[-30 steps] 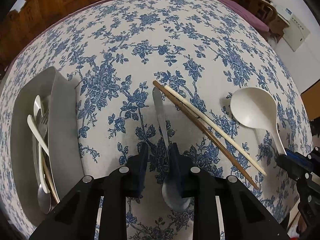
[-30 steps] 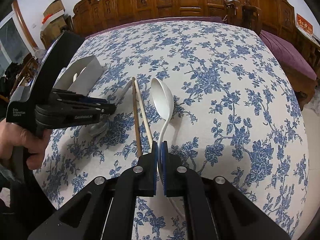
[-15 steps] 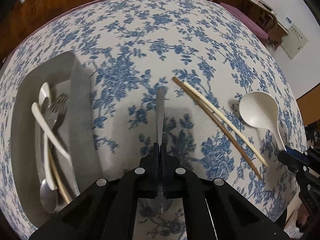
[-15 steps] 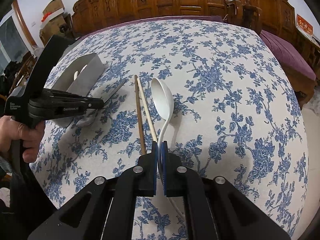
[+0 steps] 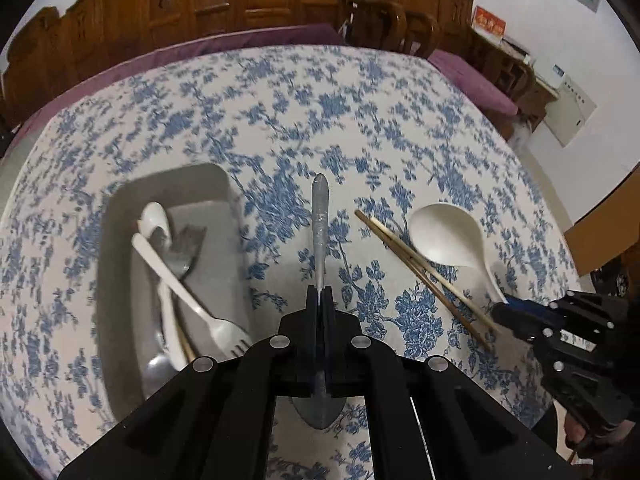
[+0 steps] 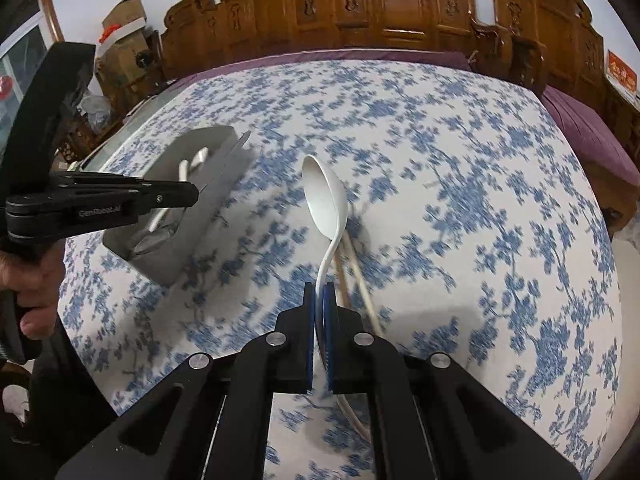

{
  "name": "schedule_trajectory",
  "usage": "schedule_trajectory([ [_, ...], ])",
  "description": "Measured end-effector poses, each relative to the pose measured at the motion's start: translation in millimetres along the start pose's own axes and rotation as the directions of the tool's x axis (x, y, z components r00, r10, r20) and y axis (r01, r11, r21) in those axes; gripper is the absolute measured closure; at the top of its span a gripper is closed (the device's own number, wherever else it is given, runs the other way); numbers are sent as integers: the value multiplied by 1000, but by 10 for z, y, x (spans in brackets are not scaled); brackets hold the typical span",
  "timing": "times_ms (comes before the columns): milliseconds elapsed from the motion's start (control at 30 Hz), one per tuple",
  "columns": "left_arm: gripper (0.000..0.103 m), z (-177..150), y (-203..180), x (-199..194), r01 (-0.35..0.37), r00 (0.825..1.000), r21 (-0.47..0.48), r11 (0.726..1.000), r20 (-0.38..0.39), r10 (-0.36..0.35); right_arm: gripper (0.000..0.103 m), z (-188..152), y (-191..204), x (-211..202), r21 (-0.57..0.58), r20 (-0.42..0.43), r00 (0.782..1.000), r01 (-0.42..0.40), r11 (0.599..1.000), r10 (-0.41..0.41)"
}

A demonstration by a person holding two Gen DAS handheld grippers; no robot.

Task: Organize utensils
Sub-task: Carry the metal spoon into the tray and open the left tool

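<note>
Underneath, blue-floral tablecloth (image 5: 400,128) before carved wooden furniture (image 6: 400,12); left jaws tight on metal spoon (image 5: 320,224), right jaws on white ladle (image 6: 326,204).

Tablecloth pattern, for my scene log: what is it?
Blue flowers on white tablecloth; clearest in the right wrist view.

tray (image 5: 120,240): toward the tabletop's (image 5: 280,92) left edge, holding forks and spoons
chopsticks (image 5: 424,276): on the tabletop, right of the tray
ladle (image 5: 448,236): just right of the chopsticks
</note>
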State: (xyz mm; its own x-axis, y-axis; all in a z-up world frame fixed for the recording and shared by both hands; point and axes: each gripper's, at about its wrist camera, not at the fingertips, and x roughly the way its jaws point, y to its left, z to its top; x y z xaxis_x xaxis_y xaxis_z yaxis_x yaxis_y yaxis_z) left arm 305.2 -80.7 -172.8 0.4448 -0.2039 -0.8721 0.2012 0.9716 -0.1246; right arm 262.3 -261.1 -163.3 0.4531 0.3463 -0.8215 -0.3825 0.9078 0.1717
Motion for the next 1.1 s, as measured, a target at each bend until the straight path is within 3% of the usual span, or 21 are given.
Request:
schedule_trajectory([
  [400, 102, -56, 444, -339, -32, 998, -31, 999, 52, 34, 98, 217, 421, 39, -26, 12, 999, -48, 999, 49],
  [767, 102, -222, 935, -156, -48, 999, -110, 993, 2, 48, 98, 411, 782, 137, -43, 8, 997, -79, 996, 79],
  [1100, 101, -241, 1127, 61, -36, 999, -134, 990, -28, 32, 98, 563, 1073, 257, -73, -9, 996, -94, 993, 94],
])
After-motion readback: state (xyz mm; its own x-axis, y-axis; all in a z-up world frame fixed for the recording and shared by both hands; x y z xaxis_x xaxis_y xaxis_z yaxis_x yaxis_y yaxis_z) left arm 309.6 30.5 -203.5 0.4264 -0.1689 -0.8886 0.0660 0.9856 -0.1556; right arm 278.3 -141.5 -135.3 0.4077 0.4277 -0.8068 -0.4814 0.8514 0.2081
